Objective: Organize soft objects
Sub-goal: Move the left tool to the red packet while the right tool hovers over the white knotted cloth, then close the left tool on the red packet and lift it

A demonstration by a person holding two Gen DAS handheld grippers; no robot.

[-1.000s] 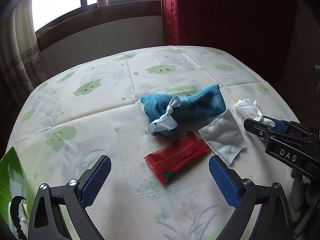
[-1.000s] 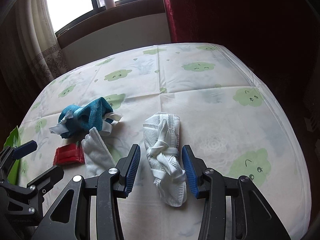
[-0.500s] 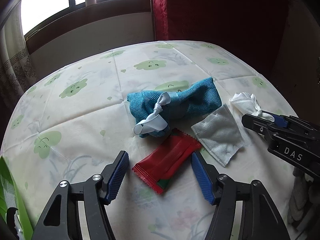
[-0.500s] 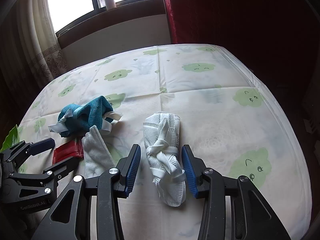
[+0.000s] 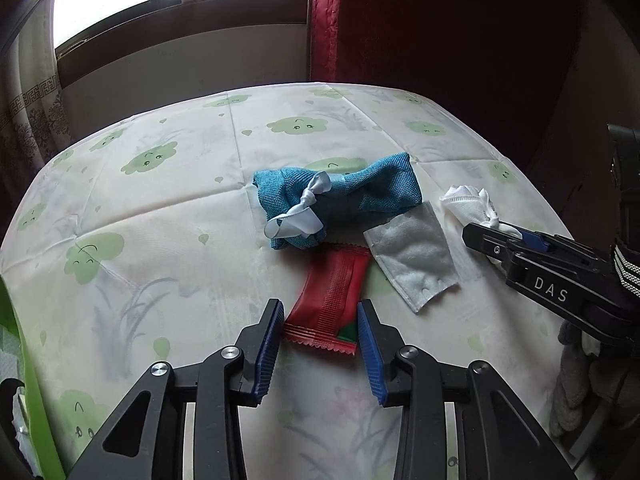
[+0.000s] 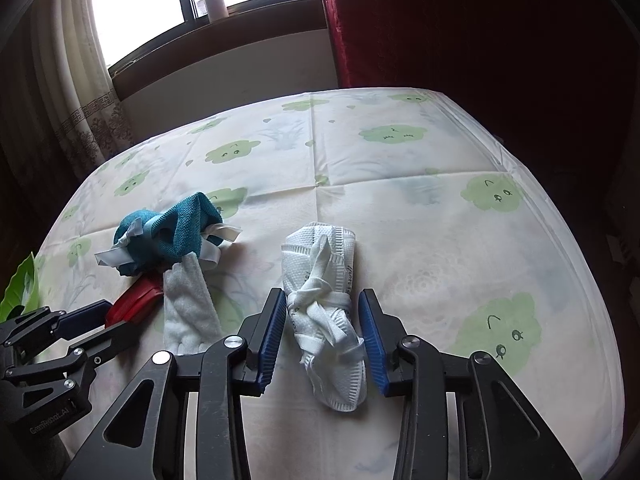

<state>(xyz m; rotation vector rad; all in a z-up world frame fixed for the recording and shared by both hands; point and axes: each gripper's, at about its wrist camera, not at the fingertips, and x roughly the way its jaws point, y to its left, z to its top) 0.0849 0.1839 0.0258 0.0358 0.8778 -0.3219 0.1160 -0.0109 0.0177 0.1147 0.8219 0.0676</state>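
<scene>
Soft bundles lay on the cloud-printed white tablecloth (image 5: 160, 240) of the worktop, with both grippers straddling one item each.

The left gripper (image 5: 319, 334) had its blue-padded fingers (image 5: 267, 350) spread open on either side of the near end of a flat red foil packet (image 5: 332, 292); whether the pads touched it could not be told. Just beyond the packet lay a teal knitted cloth bundle tied with a pale ribbon (image 5: 340, 204), and to the right a flat square of white fleece (image 5: 416, 252). The right gripper (image 6: 323, 332) held its fingers (image 6: 270, 334) open around a white mesh cloth bundle knotted with white ribbon (image 6: 324, 300), near the worktop's near edge. A green bag edge (image 5: 28, 380) showed at far left.
</scene>
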